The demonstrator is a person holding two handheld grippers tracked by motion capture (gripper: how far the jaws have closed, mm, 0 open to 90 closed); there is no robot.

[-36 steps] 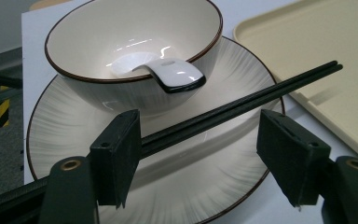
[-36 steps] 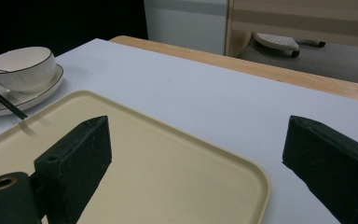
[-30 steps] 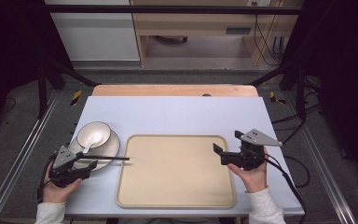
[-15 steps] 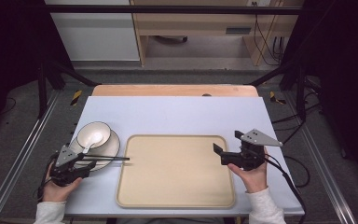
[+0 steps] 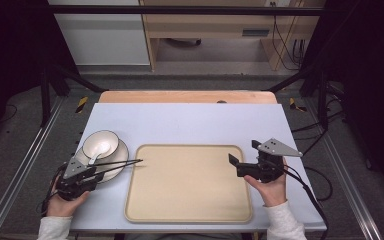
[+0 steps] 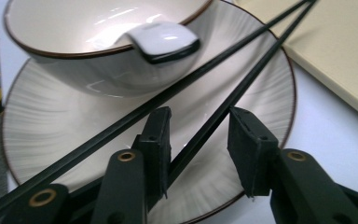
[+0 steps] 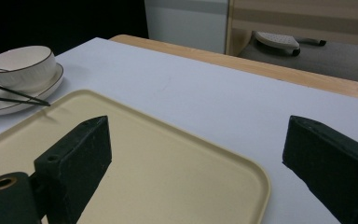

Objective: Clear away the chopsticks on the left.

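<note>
A cream bowl (image 5: 101, 142) with a white spoon (image 6: 163, 39) in it stands on a ribbed plate (image 5: 122, 150) at the table's left. Two black chopsticks (image 5: 122, 162) lie across the plate, tips reaching the beige tray (image 5: 187, 185). My left gripper (image 5: 99, 168) sits low over the plate's near edge. Its jaws have just been closing, and a gap remains. One chopstick (image 6: 242, 88) runs between the jaws along the left pad, the other passes outside it. My right gripper (image 5: 244, 153) hovers open over the tray's right edge (image 7: 168, 177), nothing between its jaws.
The pale tabletop (image 5: 190, 125) stretches behind the tray to a wooden strip (image 5: 180, 96). Metal frame rails (image 5: 25, 165) run along both sides. A cable (image 5: 305, 187) trails from the right gripper off the table's right edge.
Both hands keep their places. The left gripper's jaws look slightly narrower around the chopsticks than a second ago.
</note>
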